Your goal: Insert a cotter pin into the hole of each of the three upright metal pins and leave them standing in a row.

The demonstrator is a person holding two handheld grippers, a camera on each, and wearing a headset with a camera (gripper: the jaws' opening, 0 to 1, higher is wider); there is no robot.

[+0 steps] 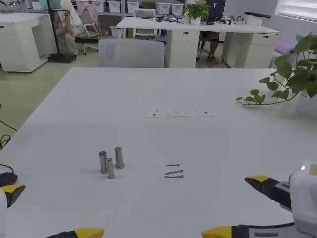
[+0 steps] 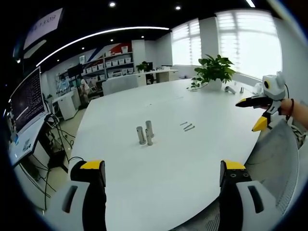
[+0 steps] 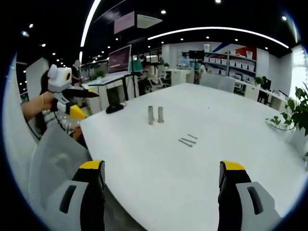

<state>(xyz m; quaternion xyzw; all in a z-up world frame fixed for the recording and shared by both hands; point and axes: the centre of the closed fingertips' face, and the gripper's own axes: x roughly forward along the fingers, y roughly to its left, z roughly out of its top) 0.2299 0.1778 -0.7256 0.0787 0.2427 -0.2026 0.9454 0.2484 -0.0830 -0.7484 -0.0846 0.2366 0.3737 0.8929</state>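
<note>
Head view: three metal pins (image 1: 110,163) upright, clustered on white surface (image 1: 198,144); three cotter pins (image 1: 173,171) lying near, to their right.
Left gripper view: left gripper (image 2: 161,166) fingers spread, empty.
Right gripper view: right gripper (image 3: 161,166) fingers likewise released, metal pins (image 3: 155,114) ahead.

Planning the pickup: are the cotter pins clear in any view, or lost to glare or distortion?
Head view: the cotter pins are small, slightly soft, no glare. Left gripper view: fisheye curves the table, pins tiny. Right gripper view: likewise tiny slivers.
</note>
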